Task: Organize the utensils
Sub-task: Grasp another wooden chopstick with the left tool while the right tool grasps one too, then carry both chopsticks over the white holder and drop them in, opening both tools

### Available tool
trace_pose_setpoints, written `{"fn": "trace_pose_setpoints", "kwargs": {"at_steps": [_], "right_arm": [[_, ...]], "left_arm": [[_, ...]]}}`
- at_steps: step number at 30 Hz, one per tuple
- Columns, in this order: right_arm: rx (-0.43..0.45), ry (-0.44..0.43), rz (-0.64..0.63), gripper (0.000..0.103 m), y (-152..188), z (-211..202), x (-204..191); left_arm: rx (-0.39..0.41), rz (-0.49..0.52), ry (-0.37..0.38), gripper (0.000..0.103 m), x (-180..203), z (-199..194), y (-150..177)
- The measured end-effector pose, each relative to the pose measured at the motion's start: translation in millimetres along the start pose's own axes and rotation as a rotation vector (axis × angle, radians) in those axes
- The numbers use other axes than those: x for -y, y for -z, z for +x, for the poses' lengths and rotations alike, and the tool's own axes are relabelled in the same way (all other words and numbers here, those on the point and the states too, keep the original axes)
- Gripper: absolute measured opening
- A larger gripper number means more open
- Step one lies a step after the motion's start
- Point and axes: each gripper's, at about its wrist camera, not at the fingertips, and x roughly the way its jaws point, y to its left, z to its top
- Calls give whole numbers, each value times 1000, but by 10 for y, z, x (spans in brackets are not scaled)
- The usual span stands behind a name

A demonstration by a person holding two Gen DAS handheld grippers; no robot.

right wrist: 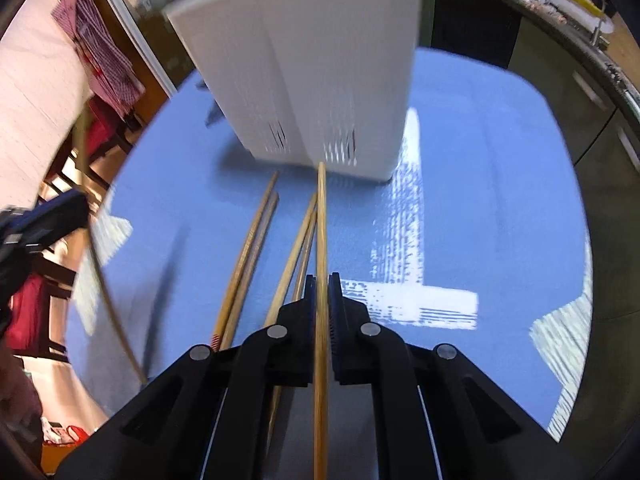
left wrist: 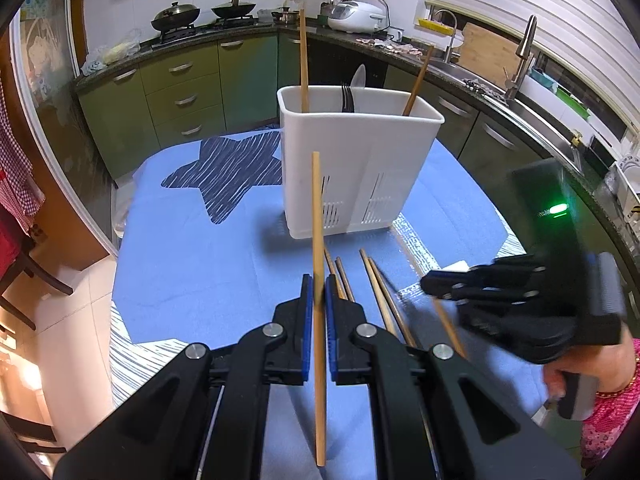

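Observation:
A white utensil holder [left wrist: 356,160] stands on the blue cloth; it also shows in the right wrist view [right wrist: 304,68]. It holds two chopsticks [left wrist: 304,60], a black fork [left wrist: 347,98] and a white spoon. My left gripper [left wrist: 319,284] is shut on a bamboo chopstick [left wrist: 317,216], held above the cloth in front of the holder. My right gripper [right wrist: 322,282] is shut on another chopstick [right wrist: 321,224], pointing at the holder's base. Several loose chopsticks [right wrist: 250,248] lie on the cloth between both grippers. The right gripper [left wrist: 430,284] shows at right in the left wrist view.
The blue cloth [left wrist: 192,272] with a dark star pattern covers the table. Kitchen counters with pots [left wrist: 176,14], a rice cooker [left wrist: 356,16] and a sink [left wrist: 520,60] lie behind. Chairs and hanging checked cloth [right wrist: 100,52] are at the left.

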Motion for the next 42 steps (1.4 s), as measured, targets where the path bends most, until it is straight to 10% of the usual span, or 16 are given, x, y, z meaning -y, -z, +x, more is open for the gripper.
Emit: {"fn": "trace_pose_setpoints", "kwargs": {"at_steps": [21, 42], "right_arm": [[305, -78, 15, 7, 495, -1412, 152], [466, -83, -15, 7, 90, -2035, 42]], "left_arm": [[62, 30, 6, 6, -4, -418, 15], [143, 50, 33, 6, 87, -736, -397]]}}
